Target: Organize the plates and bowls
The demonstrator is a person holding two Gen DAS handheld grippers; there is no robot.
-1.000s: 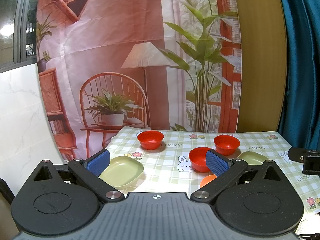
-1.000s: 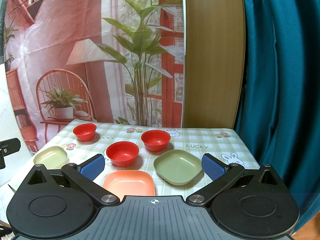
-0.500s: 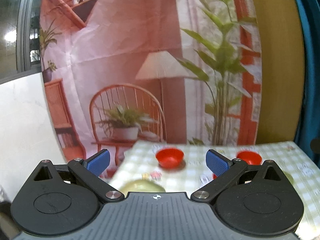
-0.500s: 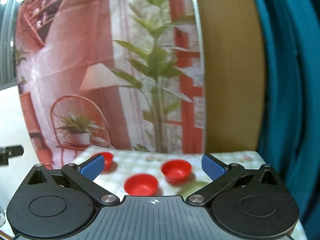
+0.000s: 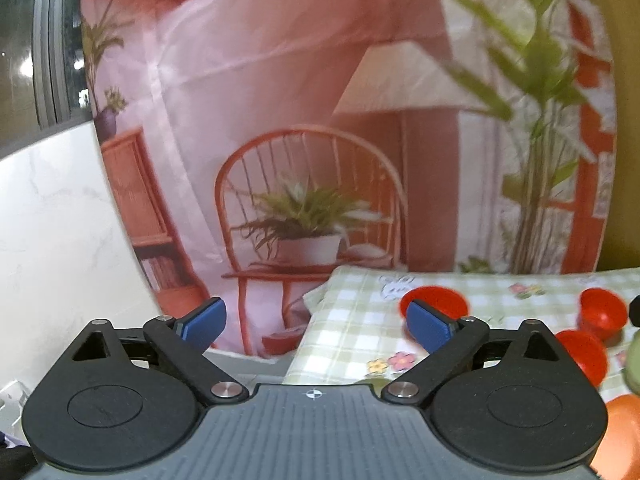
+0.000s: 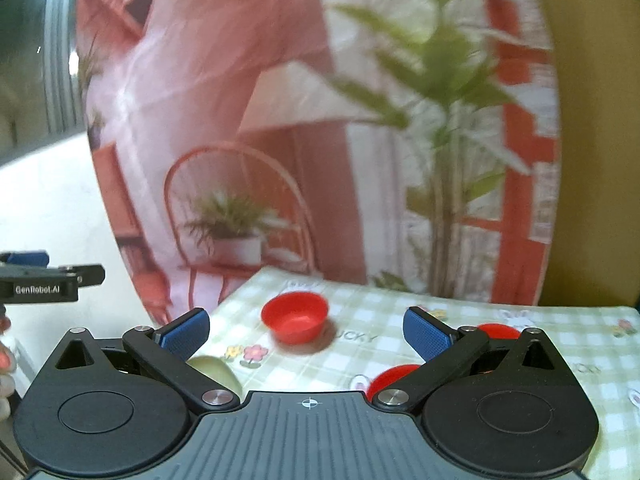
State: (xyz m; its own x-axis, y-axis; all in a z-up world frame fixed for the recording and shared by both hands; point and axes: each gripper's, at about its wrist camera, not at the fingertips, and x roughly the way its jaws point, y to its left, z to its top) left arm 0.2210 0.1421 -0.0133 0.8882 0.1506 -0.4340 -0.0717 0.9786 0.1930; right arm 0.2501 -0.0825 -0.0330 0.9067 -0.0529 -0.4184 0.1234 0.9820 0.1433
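Observation:
Three red bowls sit on the checked tablecloth (image 6: 400, 312). In the right wrist view the far-left bowl (image 6: 295, 317) lies ahead between the fingers; two others (image 6: 394, 376) (image 6: 498, 330) are partly hidden behind the right finger. A pale green plate (image 6: 214, 370) peeks out by the left finger. In the left wrist view the bowls (image 5: 434, 304) (image 5: 602, 312) (image 5: 582, 354) are at right, with an orange plate (image 5: 618, 432) at the lower right edge. My left gripper (image 5: 316, 322) and right gripper (image 6: 306, 332) are both open and empty, held above the table's near side.
A printed backdrop (image 5: 320, 120) with a chair and plants hangs behind the table. A white wall (image 5: 52, 220) is on the left. The table's left edge (image 5: 316, 320) drops off between the left gripper's fingers. The left gripper shows in the right wrist view (image 6: 40, 280).
Both grippers have tilted up and swung left, so less of the table shows. Plates have slipped below the gripper bodies. Both stay open.

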